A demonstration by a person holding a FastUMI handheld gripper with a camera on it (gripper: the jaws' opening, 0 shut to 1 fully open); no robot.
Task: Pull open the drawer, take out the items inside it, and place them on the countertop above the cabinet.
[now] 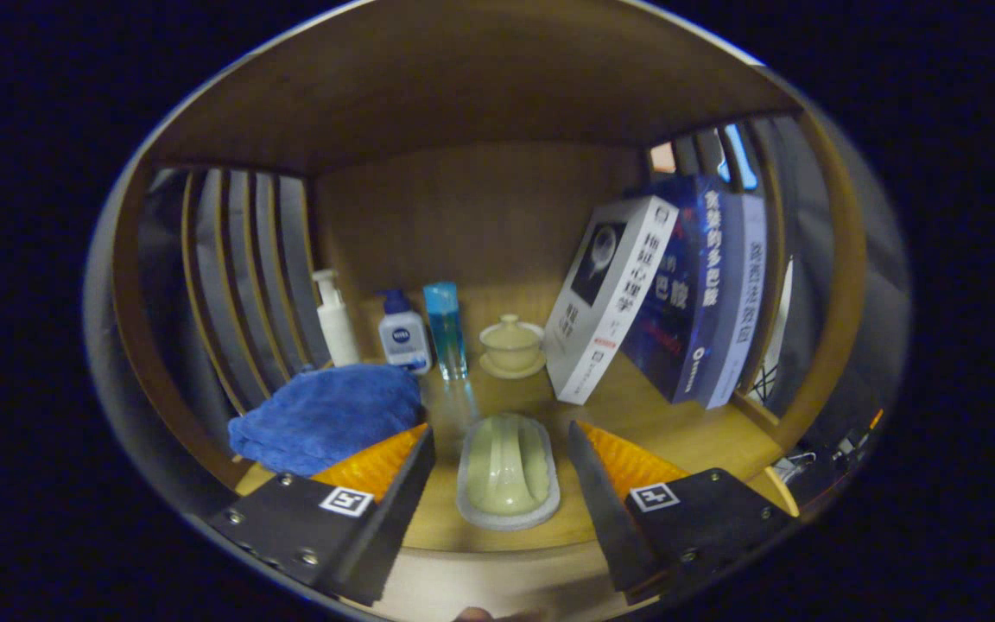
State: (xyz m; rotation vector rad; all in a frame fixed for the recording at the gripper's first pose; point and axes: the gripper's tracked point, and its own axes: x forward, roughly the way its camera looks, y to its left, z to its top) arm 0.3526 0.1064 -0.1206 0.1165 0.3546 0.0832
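Between our spread tongs [502, 471], touching neither finger, a pale soap dish [508, 471] lies flat on the table [679, 423], seemingly set near the front edge because the blue towel [329, 416], bottles and leaning books [662, 298] crowd the back.

The gripper [502, 471] has screwed mounts bearing square, seemingly coded markers.
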